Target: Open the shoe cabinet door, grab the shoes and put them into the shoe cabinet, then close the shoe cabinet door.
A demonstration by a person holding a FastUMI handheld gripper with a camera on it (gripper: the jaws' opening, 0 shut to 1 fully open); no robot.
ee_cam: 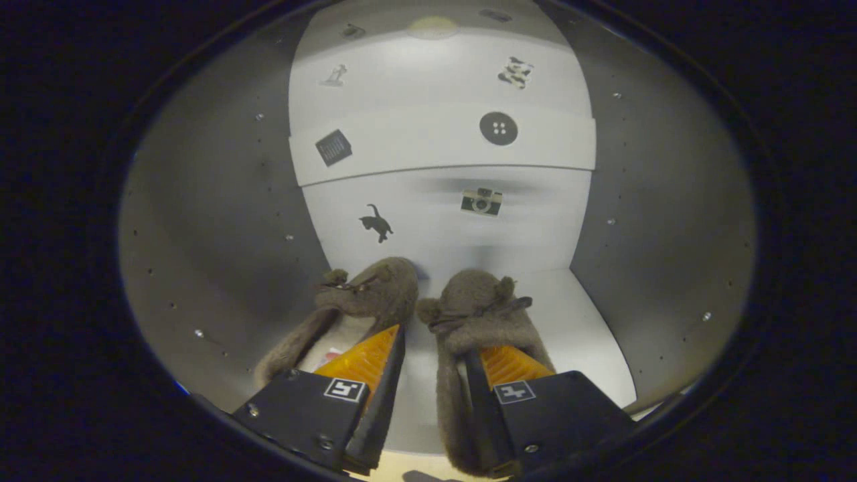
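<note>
Slippers (428, 314) sit inside the cabinet (656, 234), under the open, empty claw (435, 348).

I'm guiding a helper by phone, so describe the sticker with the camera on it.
Inside the white cabinet, look at the back wall above the two fuzzy brown slippers. The camera sticker sits right of the black cat sticker, below the round button sticker; it alone is boxy.

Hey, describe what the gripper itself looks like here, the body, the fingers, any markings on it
The gripper has two blocky, dark, matte finger housings, each fastened with small round screws and carrying a square black-and-white tag marker on its upper face. From each housing a wedge-shaped finger narrows toward its tip, with a ribbed surface on top and a flat, thin blade-like inner edge. No cables or sleeves are visible.
</note>
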